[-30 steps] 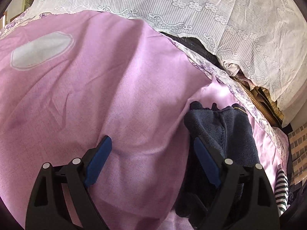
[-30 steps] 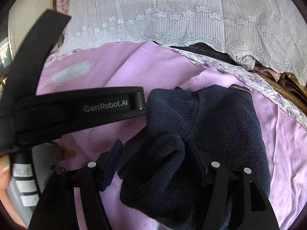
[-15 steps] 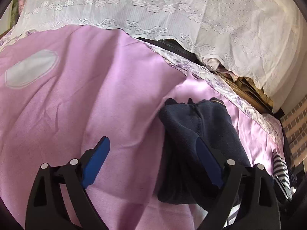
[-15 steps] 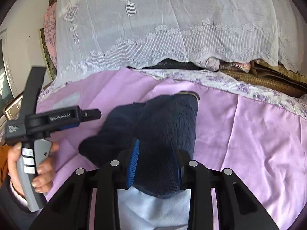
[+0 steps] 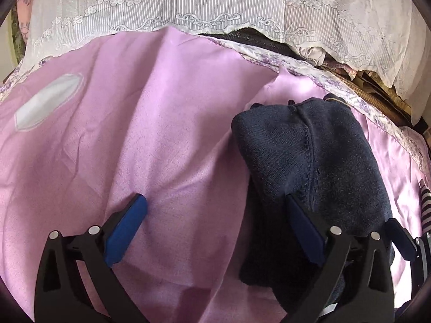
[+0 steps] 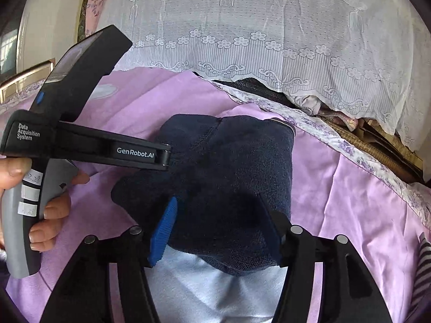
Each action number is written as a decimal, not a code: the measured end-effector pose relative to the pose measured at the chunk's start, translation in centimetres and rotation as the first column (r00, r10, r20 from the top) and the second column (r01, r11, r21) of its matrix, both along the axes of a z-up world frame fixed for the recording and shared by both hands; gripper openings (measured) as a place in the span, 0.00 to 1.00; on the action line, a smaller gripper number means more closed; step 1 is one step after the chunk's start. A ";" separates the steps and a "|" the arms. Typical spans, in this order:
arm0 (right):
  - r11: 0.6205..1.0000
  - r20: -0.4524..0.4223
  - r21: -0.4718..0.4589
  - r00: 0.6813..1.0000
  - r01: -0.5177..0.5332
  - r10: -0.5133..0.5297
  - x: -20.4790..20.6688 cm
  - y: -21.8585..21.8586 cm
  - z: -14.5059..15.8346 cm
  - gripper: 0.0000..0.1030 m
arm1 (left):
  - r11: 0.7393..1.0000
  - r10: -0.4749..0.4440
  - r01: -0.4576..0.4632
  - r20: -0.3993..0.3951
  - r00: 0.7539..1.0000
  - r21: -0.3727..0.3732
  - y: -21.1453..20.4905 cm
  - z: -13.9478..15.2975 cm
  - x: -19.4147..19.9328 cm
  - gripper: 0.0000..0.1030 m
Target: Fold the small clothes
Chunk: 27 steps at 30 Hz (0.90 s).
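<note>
Navy knit garment (image 6: 237, 177) folded in a bundle on pink bedsheet (image 5: 134, 140), long axis running away toward lace cover (image 6: 269, 40), right gripper (image 6: 218, 220) straddling its near end, jaws just reopened, not pressing, left gripper (image 5: 215, 215) spread wide, empty, jaws just widened, beside the bundle's left edge.

Navy knit garment (image 5: 317, 161) – folded, bunched – lying on the pink sheet (image 5: 134, 134).
</note>
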State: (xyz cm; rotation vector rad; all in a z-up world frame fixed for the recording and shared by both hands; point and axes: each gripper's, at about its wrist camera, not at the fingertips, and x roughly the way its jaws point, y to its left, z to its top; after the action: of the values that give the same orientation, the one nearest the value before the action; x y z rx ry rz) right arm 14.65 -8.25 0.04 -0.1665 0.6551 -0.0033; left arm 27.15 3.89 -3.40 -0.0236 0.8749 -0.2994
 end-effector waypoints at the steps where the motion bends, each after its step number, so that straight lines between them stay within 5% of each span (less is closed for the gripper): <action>1: 0.999 0.011 0.042 1.000 -0.006 0.005 -0.2 -0.6 0.6 0.59 | 1.000 -0.001 0.001 0.022 1.000 -0.017 0.2 0.6 -0.3 0.95; 5: 0.971 0.081 0.237 0.995 0.034 -0.055 -0.4 -4.2 3.9 0.56 | 0.989 -0.017 0.030 0.088 0.996 -0.144 1.1 3.0 -1.1 0.95; 9: 0.913 0.050 0.402 0.994 0.070 -0.098 2.1 -7.4 5.0 0.45 | 0.978 -0.047 0.070 0.119 0.992 -0.199 0.7 3.9 -1.4 0.95; 14: 0.903 -0.009 0.419 0.994 0.099 -0.105 6.8 -8.5 3.3 0.40 | 0.981 -0.131 0.149 0.144 0.981 -0.122 -1.7 3.3 -2.1 0.95; 18: 0.885 -0.122 0.434 0.985 0.166 -0.125 10.3 -10.6 0.1 0.39 | 0.981 -0.150 0.139 0.079 0.986 0.134 -5.0 -0.1 -0.9 0.96; 20: 0.865 -0.173 0.461 0.976 0.198 -0.131 11.1 -12.0 -2.0 0.58 | 0.988 -0.130 0.125 0.052 0.990 0.093 -4.7 -0.7 -0.3 0.96; 24: 0.716 -0.261 0.656 0.962 0.240 -0.084 11.6 -15.1 -4.8 0.70 | 0.988 -0.134 0.130 0.046 0.990 0.081 -4.5 -0.8 -0.3 0.96; 27: 0.747 -0.221 0.626 0.970 0.223 -0.103 10.8 -14.3 -4.3 0.69 | 0.989 -0.134 0.129 0.062 0.989 0.076 -4.3 -0.6 -0.7 0.96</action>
State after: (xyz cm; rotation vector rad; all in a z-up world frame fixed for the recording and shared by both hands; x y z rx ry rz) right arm 25.48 -22.52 -4.26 0.5781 0.8099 0.0702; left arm 26.46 -0.38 -3.99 0.1101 0.8218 -0.3898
